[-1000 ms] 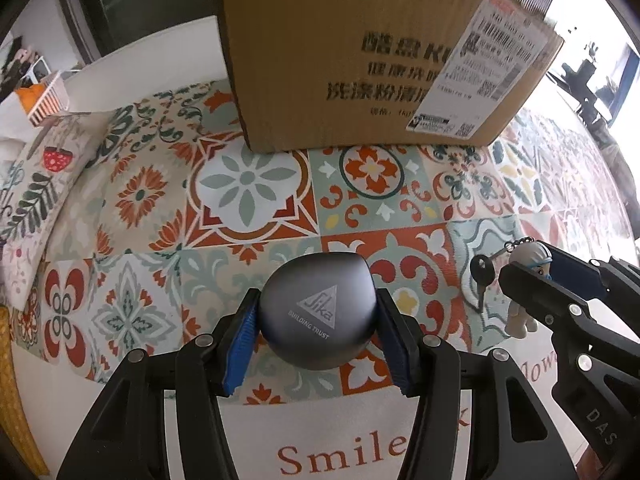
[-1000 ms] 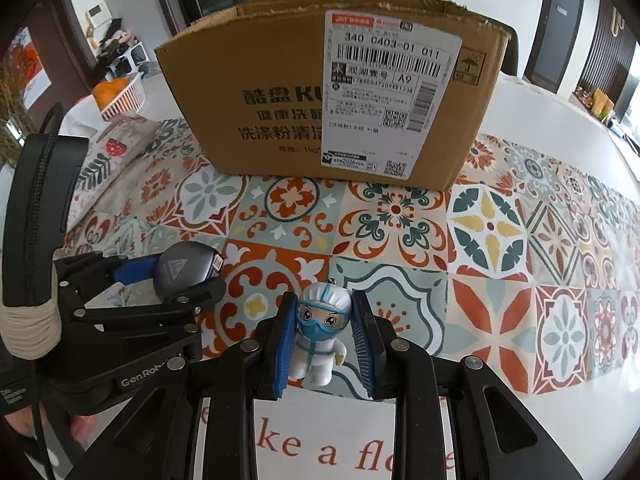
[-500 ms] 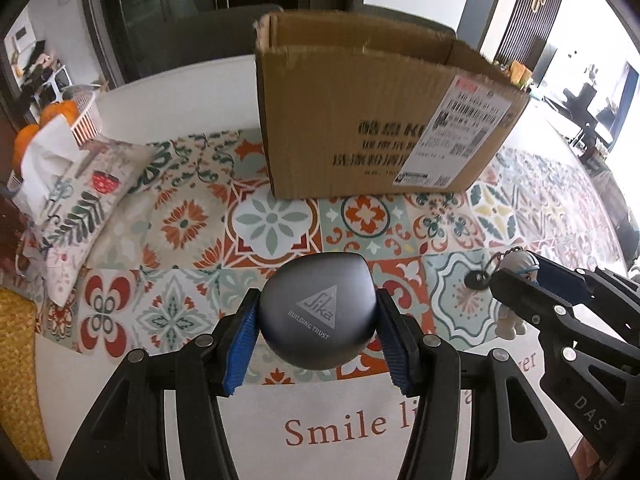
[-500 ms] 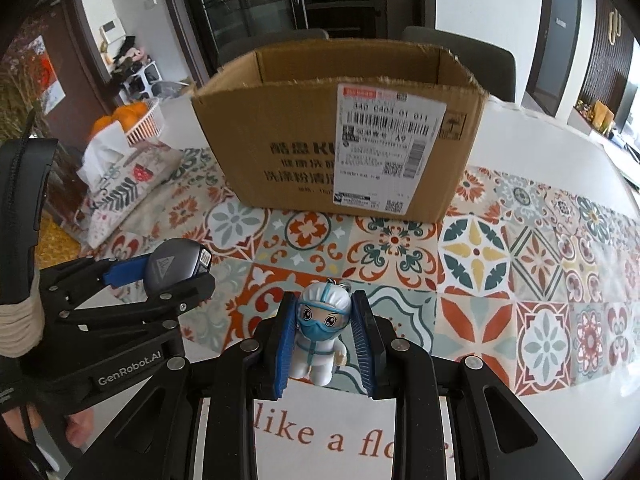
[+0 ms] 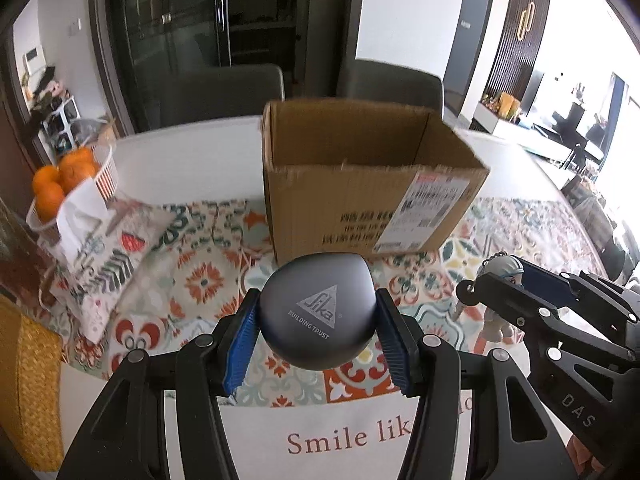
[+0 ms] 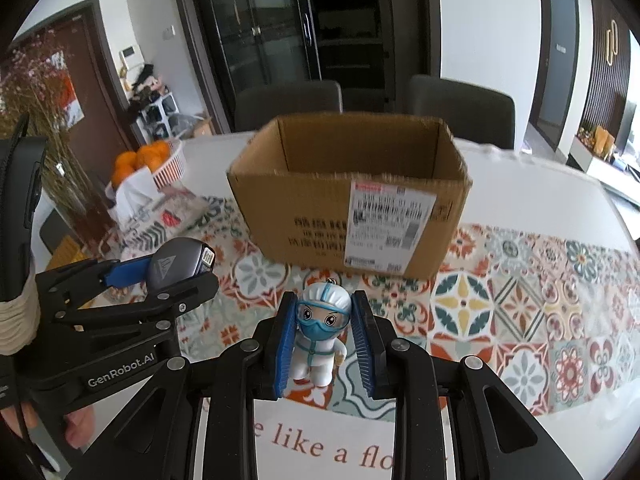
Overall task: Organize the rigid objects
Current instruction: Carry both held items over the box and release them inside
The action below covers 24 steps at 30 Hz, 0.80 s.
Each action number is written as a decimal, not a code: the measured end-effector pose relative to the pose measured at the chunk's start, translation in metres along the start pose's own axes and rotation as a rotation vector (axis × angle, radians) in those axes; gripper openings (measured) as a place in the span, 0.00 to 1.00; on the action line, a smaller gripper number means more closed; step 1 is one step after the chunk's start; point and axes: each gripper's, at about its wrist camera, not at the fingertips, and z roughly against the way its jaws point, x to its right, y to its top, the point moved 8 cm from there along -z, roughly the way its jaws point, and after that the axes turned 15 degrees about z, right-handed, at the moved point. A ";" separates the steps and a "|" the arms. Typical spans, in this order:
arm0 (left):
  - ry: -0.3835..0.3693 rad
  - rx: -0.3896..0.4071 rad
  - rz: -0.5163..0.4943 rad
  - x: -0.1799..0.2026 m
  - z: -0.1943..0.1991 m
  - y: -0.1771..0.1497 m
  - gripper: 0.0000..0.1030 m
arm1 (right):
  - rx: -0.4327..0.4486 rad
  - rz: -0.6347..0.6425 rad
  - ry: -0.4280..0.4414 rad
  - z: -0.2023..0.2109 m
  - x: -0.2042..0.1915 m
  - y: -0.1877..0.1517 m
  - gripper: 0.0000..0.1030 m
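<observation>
My left gripper point(image 5: 318, 336) is shut on a rounded grey case point(image 5: 318, 314) marked "Sika", held above the patterned tablecloth. It also shows at the left of the right wrist view point(image 6: 178, 266). My right gripper point(image 6: 322, 340) is shut on a small white figurine point(image 6: 318, 338) with blue goggles and mask. The figurine also shows in the left wrist view point(image 5: 498, 280). An open cardboard box point(image 5: 368, 184) stands ahead of both grippers, its inside visible from above; it also shows in the right wrist view point(image 6: 348, 196).
A white basket of oranges point(image 5: 66, 178) and a patterned pillow point(image 5: 108, 256) lie at the left. Two grey chairs point(image 6: 460, 108) stand behind the white table point(image 6: 540, 188). A yellow woven mat point(image 5: 28, 380) lies at the left edge.
Both grippers have risen and pulled back with their objects. The box now looks smaller and its open top is in view.
</observation>
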 end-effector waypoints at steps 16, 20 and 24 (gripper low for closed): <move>-0.033 0.127 -0.032 0.026 0.032 0.061 0.53 | 0.153 0.030 -0.045 0.033 0.022 0.061 0.27; -0.037 0.145 -0.038 0.031 0.033 0.074 0.54 | 0.173 0.033 -0.053 0.035 0.028 0.074 0.27; -0.043 0.153 -0.043 0.034 0.029 0.087 0.54 | 0.190 0.041 -0.062 0.035 0.033 0.086 0.27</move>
